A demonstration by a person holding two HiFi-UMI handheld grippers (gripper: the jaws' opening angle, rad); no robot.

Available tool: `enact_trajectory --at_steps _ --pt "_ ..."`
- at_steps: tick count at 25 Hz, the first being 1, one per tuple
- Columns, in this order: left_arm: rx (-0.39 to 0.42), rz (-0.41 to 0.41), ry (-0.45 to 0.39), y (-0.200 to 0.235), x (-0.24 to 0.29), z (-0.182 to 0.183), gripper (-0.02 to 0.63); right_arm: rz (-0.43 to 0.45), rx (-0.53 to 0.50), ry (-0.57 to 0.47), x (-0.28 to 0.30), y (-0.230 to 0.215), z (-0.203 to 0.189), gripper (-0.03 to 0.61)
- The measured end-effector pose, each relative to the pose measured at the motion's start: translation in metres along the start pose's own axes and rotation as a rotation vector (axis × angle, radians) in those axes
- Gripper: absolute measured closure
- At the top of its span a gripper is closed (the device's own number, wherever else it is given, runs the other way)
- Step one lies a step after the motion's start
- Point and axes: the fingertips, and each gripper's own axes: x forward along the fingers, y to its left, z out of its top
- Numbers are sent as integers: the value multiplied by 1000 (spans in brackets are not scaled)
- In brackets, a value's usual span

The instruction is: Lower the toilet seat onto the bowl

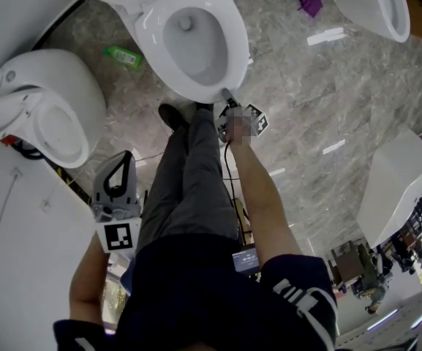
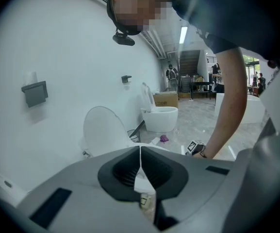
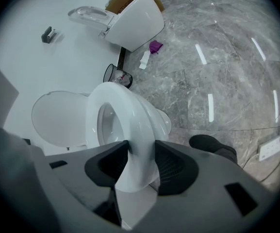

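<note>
Fingers [image 3: 115, 166] of your right gripper [image 3: 140, 147] clamp the front rim of the toilet seat [image 3: 125, 113], which lies down over the bowl [image 3: 163, 123]. The lid [image 3: 57, 118] stands raised behind it, at the wall edge of the grey marble floor [image 3: 217, 57]. Your left gripper [image 2: 140, 152] hangs beside your left thigh, well apart from the toilet, jaws pressed together on nothing.

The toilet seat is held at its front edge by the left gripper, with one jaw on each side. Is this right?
No, it is the right gripper that holds the toilet seat at its front edge, one jaw on each side; the right gripper view shows this. The left gripper is shut and empty.
</note>
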Motion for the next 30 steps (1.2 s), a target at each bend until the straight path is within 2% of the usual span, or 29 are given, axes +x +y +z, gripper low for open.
enact_trajectory --at_steps 9,22,30 --pt "-9 -2 14 1 5 -4 586 -34 -35 26 6 -3 2 393" --pt "-19 12 -2 0 6 2 586 -126 -149 84 5 -1 2 385" --pt "-24 18 -7 0 6 3 586 -147 -192 98 1 -1 4 385"
